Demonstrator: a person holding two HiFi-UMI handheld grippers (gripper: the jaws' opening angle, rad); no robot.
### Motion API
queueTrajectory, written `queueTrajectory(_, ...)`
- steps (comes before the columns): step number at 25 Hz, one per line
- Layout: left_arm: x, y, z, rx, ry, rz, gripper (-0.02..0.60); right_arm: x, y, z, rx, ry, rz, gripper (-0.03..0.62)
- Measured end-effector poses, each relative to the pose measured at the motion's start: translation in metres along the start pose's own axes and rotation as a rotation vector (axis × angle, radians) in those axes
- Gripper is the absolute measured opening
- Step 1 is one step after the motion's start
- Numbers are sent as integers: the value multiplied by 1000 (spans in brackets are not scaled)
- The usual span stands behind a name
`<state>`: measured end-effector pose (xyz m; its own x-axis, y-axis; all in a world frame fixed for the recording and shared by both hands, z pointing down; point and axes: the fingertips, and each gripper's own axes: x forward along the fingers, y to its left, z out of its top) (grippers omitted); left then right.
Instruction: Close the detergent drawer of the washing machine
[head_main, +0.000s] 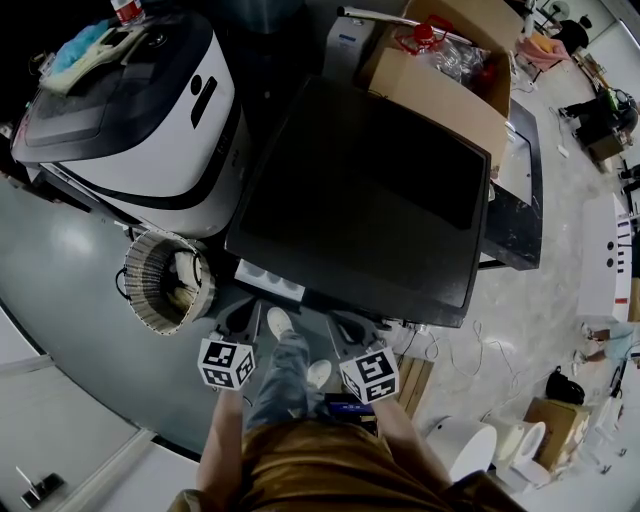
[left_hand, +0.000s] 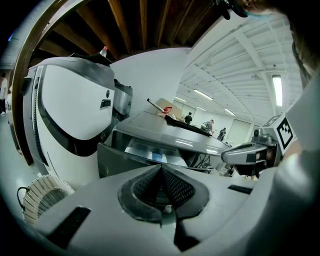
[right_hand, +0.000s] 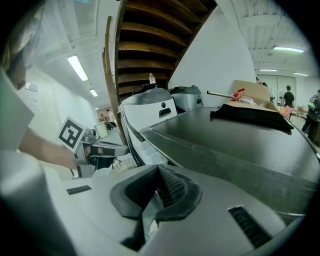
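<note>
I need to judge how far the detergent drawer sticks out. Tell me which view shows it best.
The left gripper view: the detergent drawer sits mid-frame, pulled out, with its front panel and inside both visible. The head view shows it small, from above. The right gripper view catches only its pale compartments.

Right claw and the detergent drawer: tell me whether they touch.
Apart. The head view shows the right claw held off to one side of the open detergent drawer, a clear gap between them.
</note>
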<state>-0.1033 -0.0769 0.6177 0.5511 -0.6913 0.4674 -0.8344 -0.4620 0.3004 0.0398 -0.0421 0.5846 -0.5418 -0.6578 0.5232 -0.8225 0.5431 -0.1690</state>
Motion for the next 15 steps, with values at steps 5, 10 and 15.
queueTrajectory(5,7,1,5,0,-6,-2,25,3,-3,2,-3,4,-2,12)
queueTrajectory(10,11,2,8,5,-6,-8,25,3,-8,2,8,5,-10,12)
queueTrajectory(15,16,2,11,1,-13,-14,25,4,-9,3,13,3,-8,12)
